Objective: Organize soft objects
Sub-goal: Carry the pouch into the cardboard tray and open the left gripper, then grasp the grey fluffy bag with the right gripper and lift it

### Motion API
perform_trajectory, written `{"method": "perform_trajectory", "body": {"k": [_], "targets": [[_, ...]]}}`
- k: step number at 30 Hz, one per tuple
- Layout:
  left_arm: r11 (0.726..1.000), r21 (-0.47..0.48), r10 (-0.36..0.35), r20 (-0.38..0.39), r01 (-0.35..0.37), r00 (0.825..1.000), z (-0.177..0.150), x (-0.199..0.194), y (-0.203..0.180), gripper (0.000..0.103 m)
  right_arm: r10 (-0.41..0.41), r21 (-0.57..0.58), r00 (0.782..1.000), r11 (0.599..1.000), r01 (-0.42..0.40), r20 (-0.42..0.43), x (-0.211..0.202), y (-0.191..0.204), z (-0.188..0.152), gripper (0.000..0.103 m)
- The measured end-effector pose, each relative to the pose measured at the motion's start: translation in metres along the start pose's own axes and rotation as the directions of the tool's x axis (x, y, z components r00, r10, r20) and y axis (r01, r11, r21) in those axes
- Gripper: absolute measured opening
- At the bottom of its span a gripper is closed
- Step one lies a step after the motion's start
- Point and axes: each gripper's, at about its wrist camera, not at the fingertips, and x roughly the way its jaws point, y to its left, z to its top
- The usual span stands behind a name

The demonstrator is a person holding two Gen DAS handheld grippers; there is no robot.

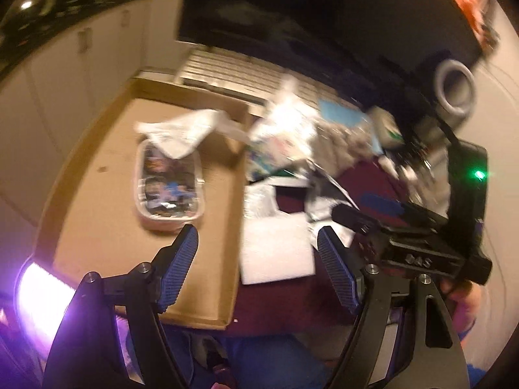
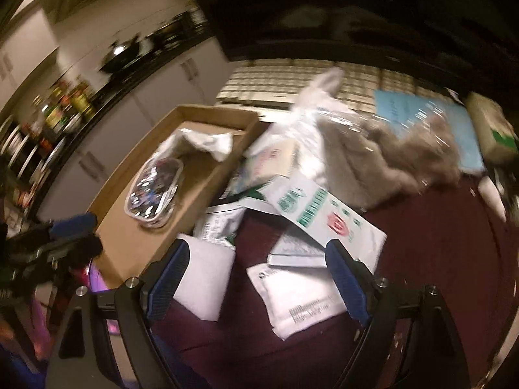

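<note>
Overhead, both grippers are hovering above a dark maroon surface (image 2: 438,259) strewn with soft packages. The left gripper (image 1: 258,256) is standing wide open, its blue ribbed pads spread apart and holding nothing; it is hanging over the near edge of a shallow brown cardboard tray (image 1: 107,194) and a flat white foam sheet (image 1: 275,253) lying just beside the tray. Inside the tray, a clear plastic pouch filled with dark printed items (image 1: 170,188) is resting, with a crumpled white plastic bag (image 1: 181,133) lying partly over its far end.

The right gripper (image 2: 256,275) is likewise gaping wide with nothing between its pads (it also shows at the right of the left wrist view, a hand wrapped around its black handle). Below it, a white padded mailer with a printed barcode strip (image 2: 298,298) is lying on the maroon surface, touching a white mailer printed with green and red marks (image 2: 324,217) that is overlapping it from behind. The white foam sheet (image 2: 207,278) is sitting by the left pad, against the tray's outer wall. Farther back, a grey fuzzy cloth wrapped in clear plastic (image 2: 389,162) is slumping against a light blue flat sheet (image 2: 421,113). Both views are blurring, so finer print is unreadable.
</note>
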Motion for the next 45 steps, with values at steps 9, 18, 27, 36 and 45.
{"method": "perform_trajectory", "body": {"k": [9,18,27,36,45], "targets": [[0.997,0.071,-0.029,0.050,0.025,0.998,0.039,-0.002,0.036,0.077,-0.136,0.103,0.991,0.985,0.137,-0.009,0.011,0.007,0.041,0.088],[0.993,0.106,-0.026,-0.183,0.046,0.983,0.052,0.055,0.034,0.077,-0.194,0.188,0.973,0.958,0.216,-0.126,0.032,0.004,0.076,0.088],[0.972,0.183,-0.060,-0.422,0.150,0.905,0.038,0.057,-0.003,0.077,-0.188,0.352,0.939,0.891,0.287,-0.288,0.007,-0.049,0.024,0.088],[0.956,0.254,-0.020,-0.451,0.150,0.892,0.085,0.073,-0.052,0.077,-0.108,0.616,0.974,0.759,0.210,-0.198,-0.013,-0.108,0.024,0.088],[0.969,0.197,-0.017,-0.546,0.148,0.837,0.110,0.114,-0.070,0.077,-0.016,0.799,0.990,0.588,0.126,-0.143,0.035,-0.158,0.071,0.088]]}}
